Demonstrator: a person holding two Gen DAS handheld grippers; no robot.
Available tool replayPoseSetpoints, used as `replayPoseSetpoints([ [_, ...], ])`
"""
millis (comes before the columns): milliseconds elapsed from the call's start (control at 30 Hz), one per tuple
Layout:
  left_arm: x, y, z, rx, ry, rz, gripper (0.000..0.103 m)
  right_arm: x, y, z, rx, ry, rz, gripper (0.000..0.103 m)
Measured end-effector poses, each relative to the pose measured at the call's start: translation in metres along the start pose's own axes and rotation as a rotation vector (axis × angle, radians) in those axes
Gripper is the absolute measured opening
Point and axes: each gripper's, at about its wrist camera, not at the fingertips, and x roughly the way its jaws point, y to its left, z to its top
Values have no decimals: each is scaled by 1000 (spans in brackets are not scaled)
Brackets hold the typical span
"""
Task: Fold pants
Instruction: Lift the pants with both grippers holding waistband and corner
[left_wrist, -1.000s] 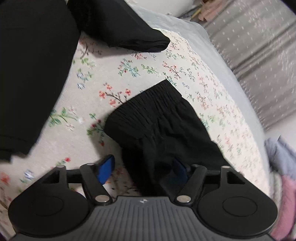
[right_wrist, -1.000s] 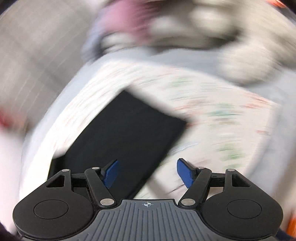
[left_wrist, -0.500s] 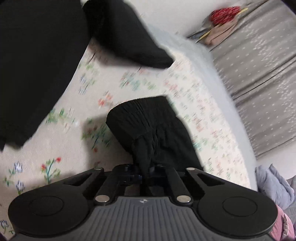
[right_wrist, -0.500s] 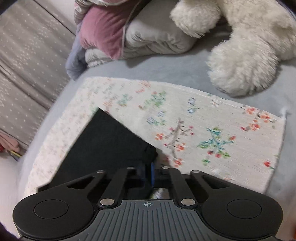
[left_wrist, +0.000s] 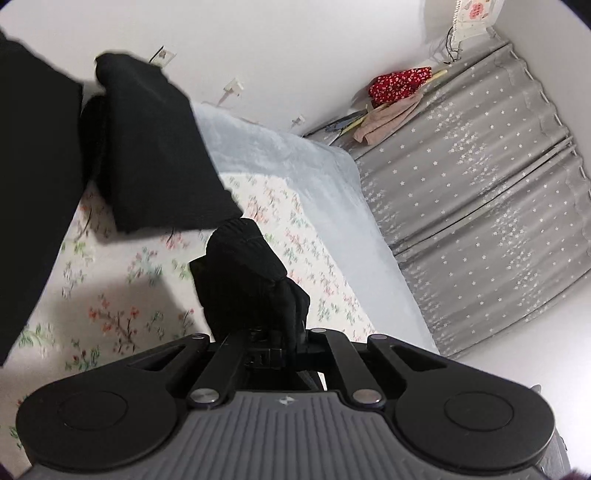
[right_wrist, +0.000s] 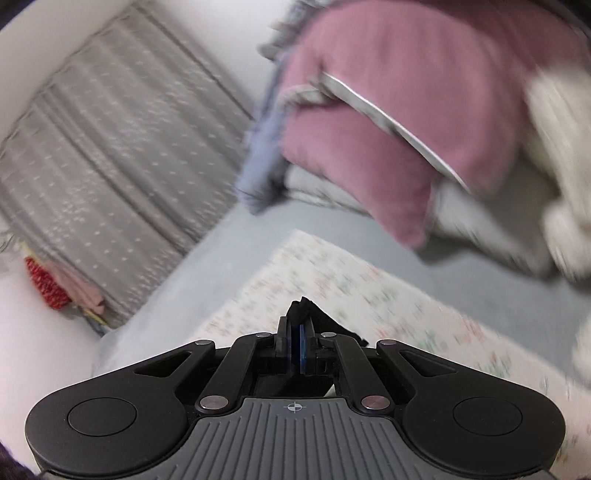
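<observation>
A: Status of the left tool (left_wrist: 280, 345)?
B: Clamped on the bunched waistband of the black pants (left_wrist: 247, 280), raised above the flowered sheet (left_wrist: 122, 295) on the bed (left_wrist: 295, 177). The legs of the pants hang at far left.
A: Status of the right tool (right_wrist: 295, 345)?
B: Blue pads (right_wrist: 303, 347) pressed together on a black fold of the pants. Pink pillow (right_wrist: 399, 110) at far right; grey curtain (right_wrist: 110, 147) at far left.
</observation>
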Motion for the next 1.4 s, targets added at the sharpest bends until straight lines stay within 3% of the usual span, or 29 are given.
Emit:
replayPoseSetpoints([
  [133, 23, -32, 15, 57, -20, 8, 16, 29, 19, 17, -67, 6, -29, 4],
  [233, 40, -59, 28, 58, -63, -48, 15, 61, 39, 25, -104, -3, -48, 4],
  [333, 29, -81, 38, 120, -151, -118, 15, 55, 57, 36, -106, -91, 35, 4],
  [467, 16, -73, 38, 137, -208, -165, 16, 26, 51, 41, -119, -178, 129, 4],
  [533, 20, -55, 23, 133, -188, -128, 16, 17, 39, 32, -116, -172, 123, 4],
  [600, 36, -30, 4, 131, -131, -49, 16, 23, 22, 14, -134, -121, 63, 4],
  [800, 100, 82, -47, 30, 153, 168, 16, 68, -71, -60, -74, 176, -177, 4],
  [867, 95, 89, -47, 43, 130, 149, 16, 73, -91, -70, -30, 252, -211, 4],
  [967, 87, 73, -58, 163, 113, 154, 16, 69, -83, -73, -126, 237, -231, 4],
  [1033, 85, 78, -58, 148, 112, 158, 16, 67, -84, -81, -173, 231, -257, 4],
  [1100, 86, 84, -62, 137, 122, 157, 16, 65, -87, -81, -144, 230, -260, 4],
  [1167, 86, 81, -58, 189, 129, 156, 18, 56, -89, -79, -122, 211, -236, 4],
  [1233, 85, 80, -57, 247, 137, 166, 23, 59, -86, -80, -154, 207, -243, 4],
  [1267, 86, 80, -56, 265, 146, 178, 34, 62, -86, -83, -183, 220, -260, 4],
  [1300, 89, 82, -55, 270, 156, 200, 51, 68, -86, -89, -219, 245, -287, 6],
  [1400, 71, 94, -42, 195, 125, 197, 65, 74, -86, -99, -274, 284, -324, 12],
])
